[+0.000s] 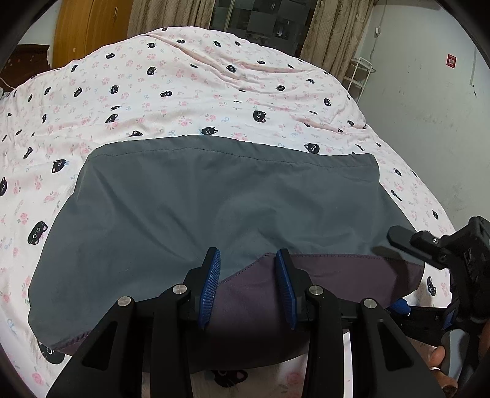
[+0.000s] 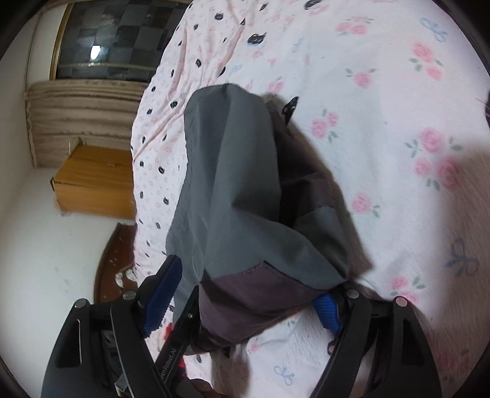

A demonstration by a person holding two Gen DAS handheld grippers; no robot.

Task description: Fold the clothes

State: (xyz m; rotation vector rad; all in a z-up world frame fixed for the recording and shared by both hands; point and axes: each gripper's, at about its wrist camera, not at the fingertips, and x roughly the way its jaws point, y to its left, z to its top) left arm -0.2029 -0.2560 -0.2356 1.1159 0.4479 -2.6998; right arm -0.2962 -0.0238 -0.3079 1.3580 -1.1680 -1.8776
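The grey garment point(image 1: 214, 199) with a purple band lies on the bed point(image 1: 183, 91) ahead of the half-open, empty left tongs point(image 1: 248, 284). Its near corner sits loosely between the wide-open right tongs point(image 2: 245, 294). Curtains point(image 1: 333, 33) and a wooden wardrobe point(image 1: 92, 27) stand beyond.

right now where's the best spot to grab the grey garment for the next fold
Probably the purple hem band along the near edge of the grey garment. It lies flat on the bedsheet and its edge faces you, so come in low from the near side and pinch the band where the layers stack.
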